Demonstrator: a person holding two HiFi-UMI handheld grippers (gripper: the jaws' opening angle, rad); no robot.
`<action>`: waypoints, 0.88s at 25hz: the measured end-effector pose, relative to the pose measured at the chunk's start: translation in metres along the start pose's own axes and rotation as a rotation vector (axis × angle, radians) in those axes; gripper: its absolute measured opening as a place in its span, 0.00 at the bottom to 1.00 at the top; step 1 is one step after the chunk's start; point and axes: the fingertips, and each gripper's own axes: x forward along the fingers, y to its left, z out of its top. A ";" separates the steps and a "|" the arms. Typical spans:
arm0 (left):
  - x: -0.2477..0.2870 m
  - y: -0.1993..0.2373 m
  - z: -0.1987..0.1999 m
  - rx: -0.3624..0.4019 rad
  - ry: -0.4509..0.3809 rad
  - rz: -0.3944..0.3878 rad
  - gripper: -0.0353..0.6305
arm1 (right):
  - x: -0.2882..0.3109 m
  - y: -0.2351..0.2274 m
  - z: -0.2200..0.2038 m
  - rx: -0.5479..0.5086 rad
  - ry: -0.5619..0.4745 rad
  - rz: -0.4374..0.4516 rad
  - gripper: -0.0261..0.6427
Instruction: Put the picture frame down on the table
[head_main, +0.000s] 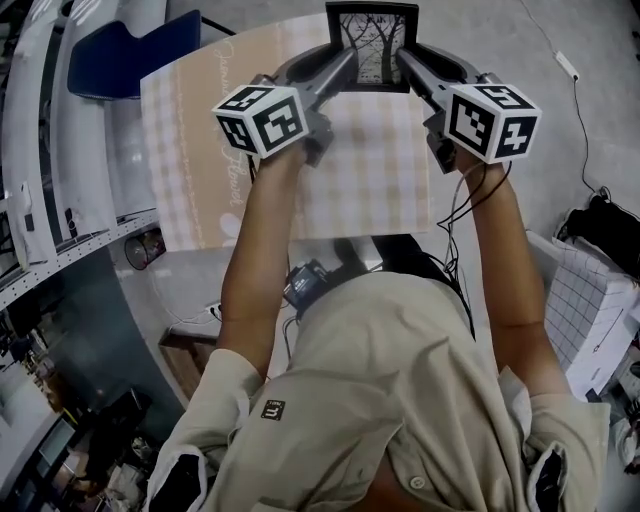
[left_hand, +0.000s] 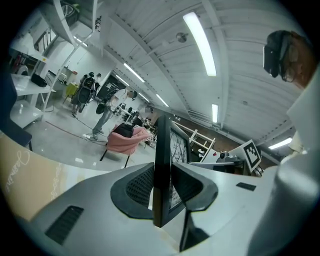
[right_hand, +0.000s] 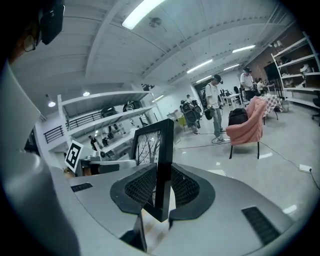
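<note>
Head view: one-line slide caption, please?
Left gripper and right gripper each clamp one side of the picture frame, held upright by the table's far edge.

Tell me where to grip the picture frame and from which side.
Grip its black side bars, one from each side, as the left gripper and right gripper do now. The picture frame stands roughly upright, and each thin flat bar fits edge-on between the fingers, leaving the bottom edge free to meet the table.

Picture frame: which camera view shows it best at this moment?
Head view: the picture frame shows its front with the tree image, held at its sides by the left tongs and right tongs. Both gripper views show it nearly edge-on, clamped between the pads.
</note>
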 end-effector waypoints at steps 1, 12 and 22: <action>0.002 0.003 -0.003 -0.007 0.006 0.003 0.22 | 0.003 -0.003 -0.003 0.007 0.007 0.000 0.17; 0.029 0.032 -0.038 -0.066 0.067 0.046 0.22 | 0.025 -0.039 -0.037 0.077 0.066 0.004 0.17; 0.047 0.055 -0.068 -0.108 0.110 0.080 0.23 | 0.042 -0.065 -0.066 0.115 0.114 0.002 0.17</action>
